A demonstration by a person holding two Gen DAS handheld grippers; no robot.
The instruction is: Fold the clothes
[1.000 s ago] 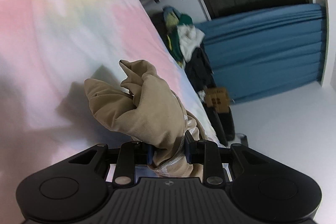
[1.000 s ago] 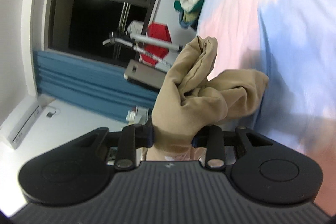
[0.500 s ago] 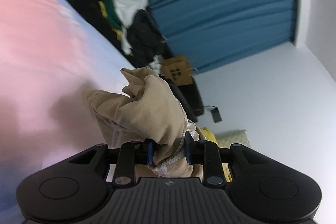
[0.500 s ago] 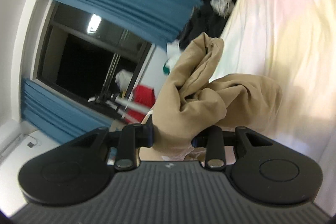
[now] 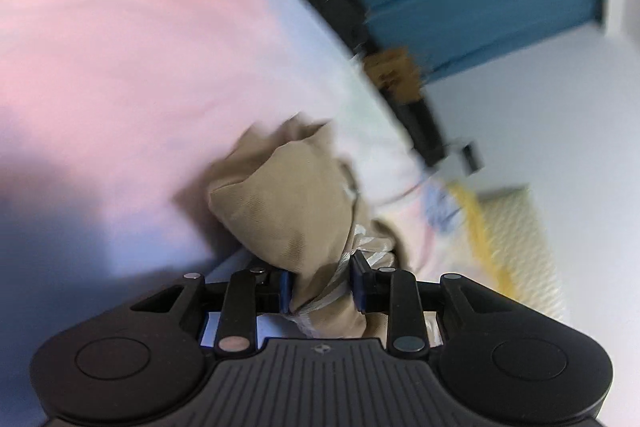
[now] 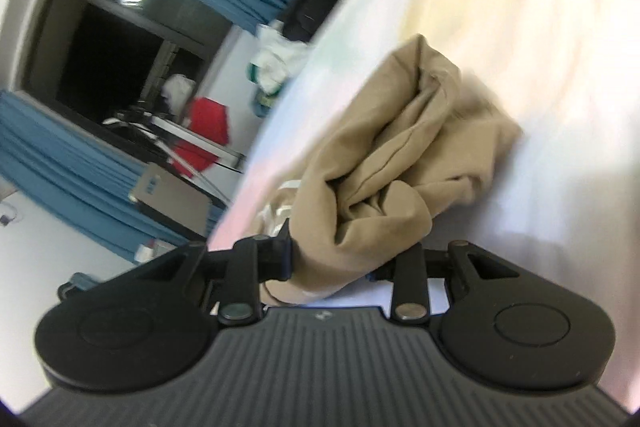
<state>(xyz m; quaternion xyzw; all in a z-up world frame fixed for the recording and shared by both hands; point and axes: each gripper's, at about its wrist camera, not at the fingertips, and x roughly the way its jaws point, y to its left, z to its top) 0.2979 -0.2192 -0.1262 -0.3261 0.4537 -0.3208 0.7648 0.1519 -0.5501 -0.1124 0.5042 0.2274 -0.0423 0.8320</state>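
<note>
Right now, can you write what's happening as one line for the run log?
task: fold clothes | left gripper: shut on beige garment | right gripper: shut on beige garment | surface: pastel bedsheet | fold: not yet done

The bunched beige cotton garment (image 5: 296,211) is cut off below by the black gripper body in both wrist views, so its lower part is hidden. The pastel tie-dye bedsheet (image 5: 132,39) and the brown cardboard box (image 5: 390,69) are smeared by motion blur.

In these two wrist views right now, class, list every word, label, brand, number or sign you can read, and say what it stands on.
No legible text anywhere.
Left gripper housing: small moulded emblem, no letters readable.
Right gripper housing: same emblem, unreadable.
Brown cardboard box: dark marks, too blurred.
Grey box: small blue label, too blurred.
</note>
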